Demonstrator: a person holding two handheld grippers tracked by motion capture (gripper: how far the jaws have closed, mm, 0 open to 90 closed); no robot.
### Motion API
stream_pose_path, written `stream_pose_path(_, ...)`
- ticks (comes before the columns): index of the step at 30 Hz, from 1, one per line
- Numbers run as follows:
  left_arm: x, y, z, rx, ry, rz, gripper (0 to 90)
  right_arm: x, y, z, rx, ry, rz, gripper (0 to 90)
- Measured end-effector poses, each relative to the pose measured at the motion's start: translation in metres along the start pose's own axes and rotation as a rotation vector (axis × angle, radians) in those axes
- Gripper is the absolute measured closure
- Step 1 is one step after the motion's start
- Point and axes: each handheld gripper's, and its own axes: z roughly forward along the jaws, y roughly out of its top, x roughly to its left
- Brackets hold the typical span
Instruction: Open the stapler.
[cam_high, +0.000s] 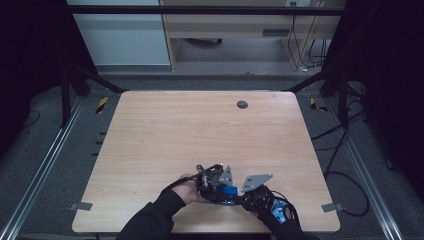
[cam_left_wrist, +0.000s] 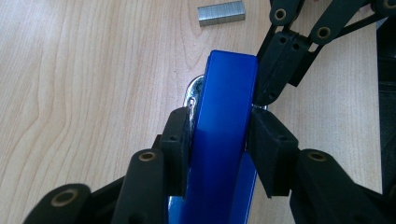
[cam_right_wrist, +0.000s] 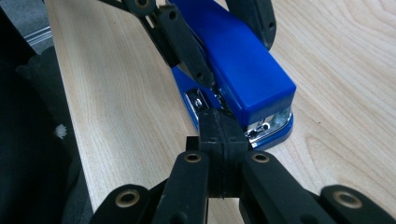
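The stiff, slick blue stapler (cam_left_wrist: 224, 140) is clamped across its sides by the left gripper (cam_left_wrist: 219, 140), while the right gripper (cam_right_wrist: 222, 140) is pressed shut at its front.

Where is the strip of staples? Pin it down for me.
In the left gripper view, the strip of staples lies flat on the wooden table at the top edge, just beyond the far end of the blue stapler, apart from it.

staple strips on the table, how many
1: a grey staple strip lies flat on the bare table, just beyond the blue stapler. More could be hidden beneath the grippers.
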Motion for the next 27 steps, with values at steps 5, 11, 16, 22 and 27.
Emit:
stream_pose_path(5, 0.0008, 0.0020, 0.0028, 0.027, -0.001, 0.012, 59.5, 0.0000, 0.0002, 0.0002, -0.004, -0.002, -0.004, 90.0)
stream_pose_path(11, 0.0031, 0.0032, 0.0044, 0.045, -0.015, 0.020, 60.0, 0.0001, 0.0002, 0.0002, -0.004, -0.002, -0.003, 90.0)
stream_pose_path(16, 0.0041, 0.0047, 0.0071, 0.070, -0.018, 0.031, 60.4, 0.0000, 0.0001, 0.0002, -0.005, -0.002, 0.000, 90.0)
stream_pose_path(22, 0.0050, 0.0045, 0.0076, 0.072, -0.027, 0.032, 61.1, 0.0001, -0.0006, -0.0005, -0.001, -0.004, 0.012, 90.0)
stream_pose_path(27, 0.0043, 0.0055, 0.0072, 0.077, -0.022, 0.042, 61.8, 0.0002, -0.0014, -0.0003, -0.012, -0.011, 0.012, 90.0)
